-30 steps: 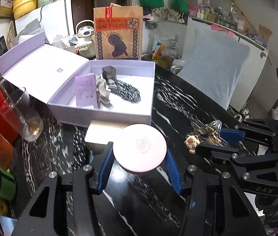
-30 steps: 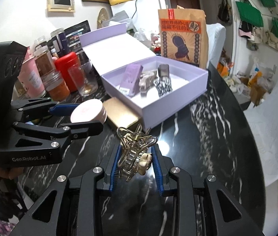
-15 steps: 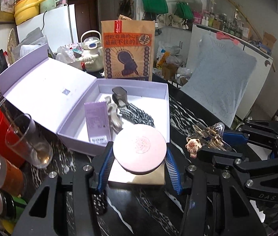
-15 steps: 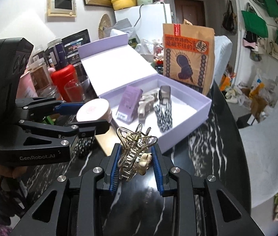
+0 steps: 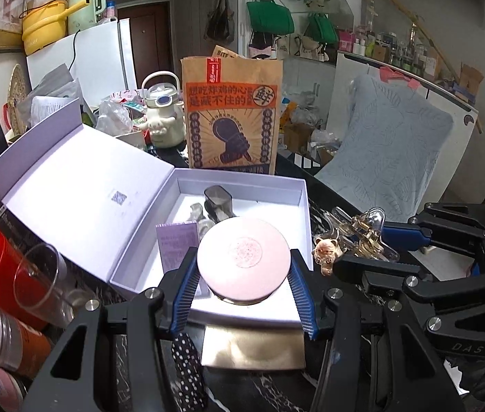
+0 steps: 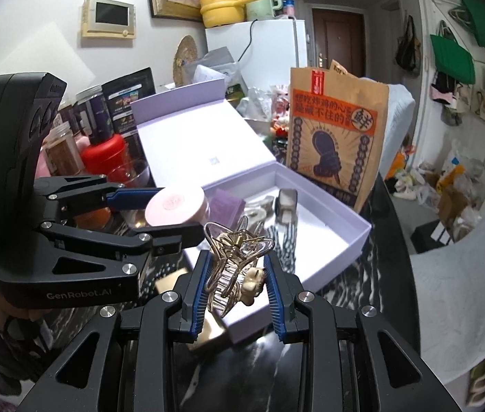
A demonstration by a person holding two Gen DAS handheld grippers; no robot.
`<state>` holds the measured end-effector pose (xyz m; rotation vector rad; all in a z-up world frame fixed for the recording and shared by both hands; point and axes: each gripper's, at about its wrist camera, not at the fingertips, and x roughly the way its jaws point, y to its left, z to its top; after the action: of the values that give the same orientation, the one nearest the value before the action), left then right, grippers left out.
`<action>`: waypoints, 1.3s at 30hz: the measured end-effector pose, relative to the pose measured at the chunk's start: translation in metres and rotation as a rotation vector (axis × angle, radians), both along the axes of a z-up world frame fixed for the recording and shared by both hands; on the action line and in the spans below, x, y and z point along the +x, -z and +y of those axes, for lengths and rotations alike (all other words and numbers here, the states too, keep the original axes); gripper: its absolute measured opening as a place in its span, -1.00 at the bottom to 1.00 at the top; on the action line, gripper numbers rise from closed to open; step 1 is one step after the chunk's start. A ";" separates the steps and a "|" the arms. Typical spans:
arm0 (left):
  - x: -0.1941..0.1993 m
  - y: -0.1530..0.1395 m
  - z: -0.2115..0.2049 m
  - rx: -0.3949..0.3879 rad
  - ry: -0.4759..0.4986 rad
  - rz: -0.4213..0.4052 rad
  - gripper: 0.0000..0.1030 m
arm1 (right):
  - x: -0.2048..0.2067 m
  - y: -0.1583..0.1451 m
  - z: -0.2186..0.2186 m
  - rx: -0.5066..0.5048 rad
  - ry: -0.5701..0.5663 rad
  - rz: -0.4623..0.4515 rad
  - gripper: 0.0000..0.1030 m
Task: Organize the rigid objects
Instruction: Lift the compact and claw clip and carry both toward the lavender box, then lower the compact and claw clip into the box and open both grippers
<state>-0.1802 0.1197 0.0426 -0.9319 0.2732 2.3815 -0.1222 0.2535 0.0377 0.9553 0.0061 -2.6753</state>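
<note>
Hovering over the near edge of the open lavender box [image 5: 302,192], the left gripper [image 5: 244,283] clamps a pink round compact [image 5: 244,259]; beside it the right gripper [image 6: 237,283], nearly closed on a clear claw hair clip [image 6: 235,267], hangs just short of the box's near corner.

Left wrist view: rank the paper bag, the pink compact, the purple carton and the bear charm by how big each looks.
1. Paper bag, largest, though farthest back.
2. Pink compact; it sits right at the lens, so its size is inflated.
3. Purple carton, partly hidden behind the left tool.
4. Bear charm, smallest.
</note>
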 end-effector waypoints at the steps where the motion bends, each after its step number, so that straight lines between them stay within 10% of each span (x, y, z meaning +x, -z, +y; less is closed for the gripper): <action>1: -0.003 0.000 0.000 0.001 -0.001 0.001 -0.02 | -0.003 -0.001 0.001 0.001 0.001 0.004 -0.42; 39: -0.073 0.086 0.025 -0.121 -0.003 -0.116 -0.02 | -0.088 0.075 0.018 0.004 0.032 -0.113 -0.41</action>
<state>-0.2528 0.1443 -0.0433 -1.1219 0.3745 2.3241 -0.2104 0.2711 -0.0371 1.1158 -0.0288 -2.6471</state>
